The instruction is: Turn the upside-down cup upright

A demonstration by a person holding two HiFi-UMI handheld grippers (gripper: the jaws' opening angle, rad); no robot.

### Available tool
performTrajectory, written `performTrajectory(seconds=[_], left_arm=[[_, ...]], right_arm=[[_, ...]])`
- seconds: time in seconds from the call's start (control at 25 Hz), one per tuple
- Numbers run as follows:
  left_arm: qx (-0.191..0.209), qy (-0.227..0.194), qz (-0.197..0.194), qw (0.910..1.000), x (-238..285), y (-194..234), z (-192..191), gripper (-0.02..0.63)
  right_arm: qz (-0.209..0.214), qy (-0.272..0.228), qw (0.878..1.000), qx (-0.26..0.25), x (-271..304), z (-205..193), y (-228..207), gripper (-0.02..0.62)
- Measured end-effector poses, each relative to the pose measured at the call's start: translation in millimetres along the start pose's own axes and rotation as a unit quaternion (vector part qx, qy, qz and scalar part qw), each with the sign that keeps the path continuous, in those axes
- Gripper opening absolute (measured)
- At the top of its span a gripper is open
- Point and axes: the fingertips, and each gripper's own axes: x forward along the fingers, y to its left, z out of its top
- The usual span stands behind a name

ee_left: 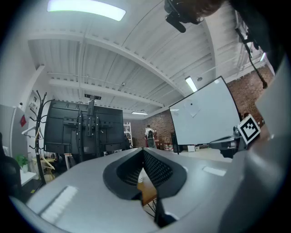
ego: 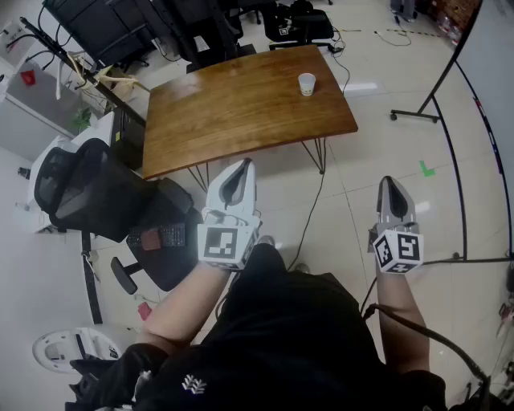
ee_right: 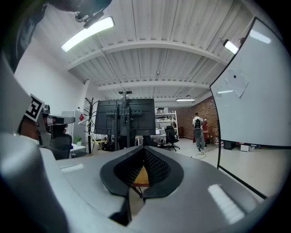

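Note:
A small white paper cup (ego: 307, 83) stands on the brown wooden table (ego: 241, 108), near its far right corner. From here I cannot tell which way up it is. My left gripper (ego: 235, 181) and right gripper (ego: 391, 189) hover over the floor on the near side of the table, well short of the cup. Both point level toward the table with their jaws together and nothing between them. In the left gripper view, the left gripper (ee_left: 144, 150) shows a sliver of the table (ee_left: 148, 193) through its closed jaws. The right gripper (ee_right: 144, 149) shows the table (ee_right: 142, 176) the same way.
A black office chair (ego: 88, 193) stands left of the table, with a second chair base (ego: 157, 249) nearer me. A cable (ego: 309, 217) runs across the tiled floor under the table. A whiteboard stand (ego: 450, 80) rises on the right. Black monitor racks (ego: 144, 24) stand behind the table.

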Motion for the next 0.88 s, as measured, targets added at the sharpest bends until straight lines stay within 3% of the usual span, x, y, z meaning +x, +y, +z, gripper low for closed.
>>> performTrajectory(seconds=[0.44,0.88], left_arm=[[0.015,0.021,-0.023,0.9994,53.1,1.9,-17.1,0.000],[-0.014,0.020,-0.057,0.9980,184.6,33.1,-56.0,0.000]], right_arm=[[-0.010,0.000,1.000,-0.002,39.4,-4.8,-26.1,0.002],[-0.023,0.039,0.998,-0.041,137.2,-9.5,-62.8,0.002]])
